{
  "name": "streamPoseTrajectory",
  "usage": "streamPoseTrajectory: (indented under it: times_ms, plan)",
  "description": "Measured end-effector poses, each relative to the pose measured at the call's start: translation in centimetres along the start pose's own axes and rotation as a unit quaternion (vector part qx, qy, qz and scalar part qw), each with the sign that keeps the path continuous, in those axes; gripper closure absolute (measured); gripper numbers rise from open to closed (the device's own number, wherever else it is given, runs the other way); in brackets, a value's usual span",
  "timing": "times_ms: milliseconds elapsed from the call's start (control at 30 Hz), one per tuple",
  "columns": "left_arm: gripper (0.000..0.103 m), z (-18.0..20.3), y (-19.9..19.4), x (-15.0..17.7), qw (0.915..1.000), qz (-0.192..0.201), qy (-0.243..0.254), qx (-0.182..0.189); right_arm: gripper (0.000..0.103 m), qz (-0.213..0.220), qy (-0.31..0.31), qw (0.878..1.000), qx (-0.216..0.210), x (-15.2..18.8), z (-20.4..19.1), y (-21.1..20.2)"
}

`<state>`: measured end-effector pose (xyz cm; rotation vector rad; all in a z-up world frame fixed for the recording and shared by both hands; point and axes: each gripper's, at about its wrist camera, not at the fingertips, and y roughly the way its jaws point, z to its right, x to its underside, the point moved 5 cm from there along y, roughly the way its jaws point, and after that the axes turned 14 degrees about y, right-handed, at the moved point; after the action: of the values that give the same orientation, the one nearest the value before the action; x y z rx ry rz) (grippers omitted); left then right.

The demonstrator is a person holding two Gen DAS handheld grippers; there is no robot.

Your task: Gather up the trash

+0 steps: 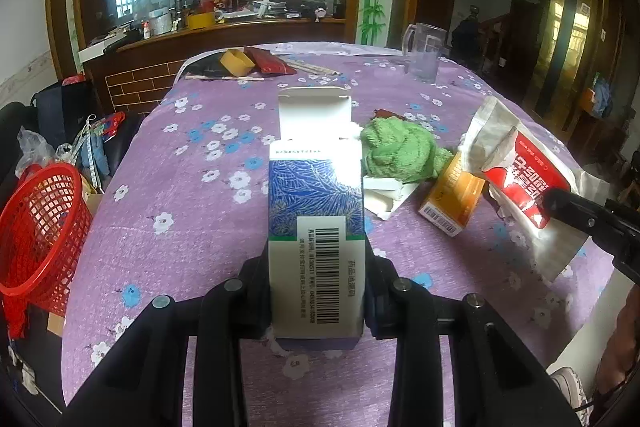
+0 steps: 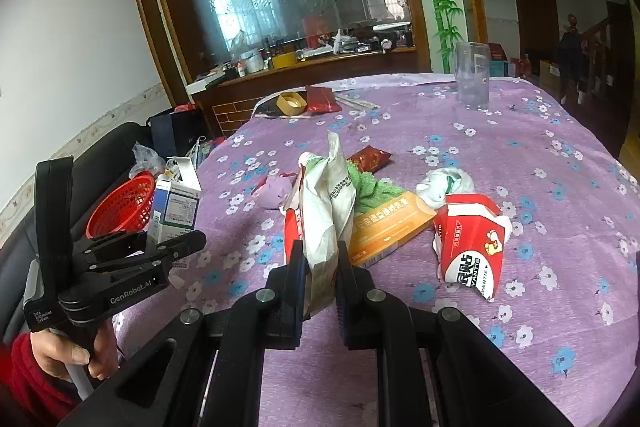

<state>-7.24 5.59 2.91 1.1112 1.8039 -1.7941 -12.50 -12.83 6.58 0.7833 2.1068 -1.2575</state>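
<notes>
1. On the purple flowered table (image 1: 192, 211), trash lay in a loose heap toward the middle.
2. The left gripper (image 1: 318, 291) was clamped on a blue-and-white box (image 1: 316, 227), its top flap open and its barcode side facing the camera; the box was held above the cloth.
3. Left of the table edge, a red basket (image 1: 38, 227) stood below table level, near the left gripper.
4. The right gripper (image 2: 320, 275) was closed on a white-and-red pouch (image 2: 324, 211), pinching its lower end so that the pouch stood upright between the fingers.
5. Just behind the pouch lay an orange box (image 2: 384, 227), touching a green cloth (image 2: 372, 191).
6. To the right of the orange box sat a crumpled red-and-white pack (image 2: 468, 247), with a white wad (image 2: 444, 183) just beyond it.
7. A small red wrapper (image 2: 370, 159) lay behind the green cloth.
8. At the far side stood a clear mug (image 2: 473, 75), well apart from the heap.
9. A hand (image 2: 72, 355) in a red sleeve gripped the left tool's handle.
</notes>
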Motion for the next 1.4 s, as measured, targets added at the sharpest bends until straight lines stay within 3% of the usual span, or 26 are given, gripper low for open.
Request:
streamPoseTrajectory:
  times_ms: [1400]
  plan:
    - [0.070,-3.8,0.3,1.1,0.9992,-0.004,-0.037,-0.011,0.089,-0.013,-0.009,1.000,0.003,0.5,-1.1,1.2]
